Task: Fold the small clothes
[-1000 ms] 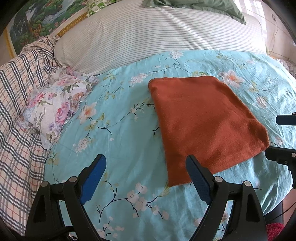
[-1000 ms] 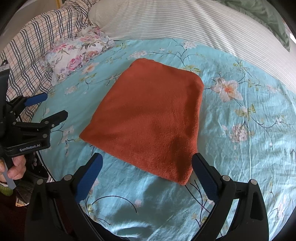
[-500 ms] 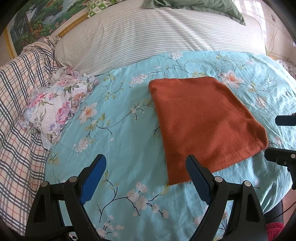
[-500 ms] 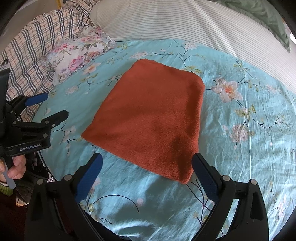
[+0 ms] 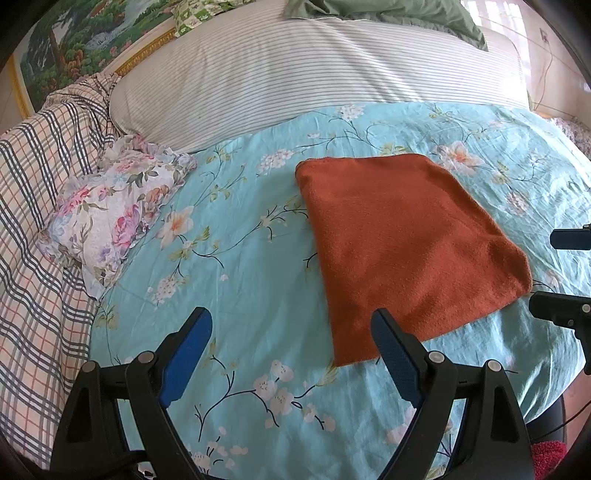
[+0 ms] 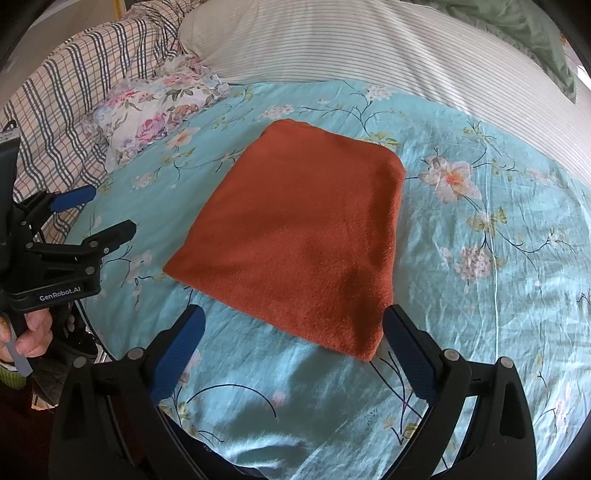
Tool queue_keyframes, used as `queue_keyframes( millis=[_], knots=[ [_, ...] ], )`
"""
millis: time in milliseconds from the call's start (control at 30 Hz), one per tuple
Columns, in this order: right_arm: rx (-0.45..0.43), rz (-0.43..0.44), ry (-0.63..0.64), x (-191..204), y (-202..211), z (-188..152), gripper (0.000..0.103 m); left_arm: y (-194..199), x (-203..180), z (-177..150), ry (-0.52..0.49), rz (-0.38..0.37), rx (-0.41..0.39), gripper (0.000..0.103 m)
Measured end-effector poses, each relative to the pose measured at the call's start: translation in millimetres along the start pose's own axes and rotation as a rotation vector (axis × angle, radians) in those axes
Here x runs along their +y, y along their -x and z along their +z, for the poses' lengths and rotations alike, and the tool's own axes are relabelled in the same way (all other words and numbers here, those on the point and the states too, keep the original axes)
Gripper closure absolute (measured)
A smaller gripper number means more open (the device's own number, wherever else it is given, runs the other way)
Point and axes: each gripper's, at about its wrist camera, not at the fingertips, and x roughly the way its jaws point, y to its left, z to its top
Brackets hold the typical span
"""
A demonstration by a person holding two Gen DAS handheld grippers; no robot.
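A folded rust-orange cloth (image 5: 402, 243) lies flat on the turquoise floral bedsheet (image 5: 240, 266); it also shows in the right wrist view (image 6: 299, 236). My left gripper (image 5: 291, 332) is open and empty, held above the sheet just left of the cloth's near corner. My right gripper (image 6: 291, 328) is open and empty, held over the cloth's near edge. The left gripper also shows at the left of the right wrist view (image 6: 92, 214), and the right gripper at the right edge of the left wrist view (image 5: 561, 273).
A floral pillow (image 5: 110, 214) lies left of the cloth. A plaid blanket (image 5: 33, 221) covers the left side. A striped bolster (image 5: 295, 74) runs along the back, with a green cloth (image 5: 388, 14) behind it.
Both grippers have stayed open and nearly still. The cloth has shifted very slightly in both views.
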Motion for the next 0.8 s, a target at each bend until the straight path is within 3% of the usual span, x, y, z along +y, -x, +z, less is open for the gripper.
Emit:
queue_keyframes(
  millis=[800],
  knots=[
    [-0.002, 0.002, 0.002, -1.2, 0.7, -0.2, 0.006, 9.3, -9.0, 0.9, -0.004, 0.004, -0.013, 0.015]
  ],
)
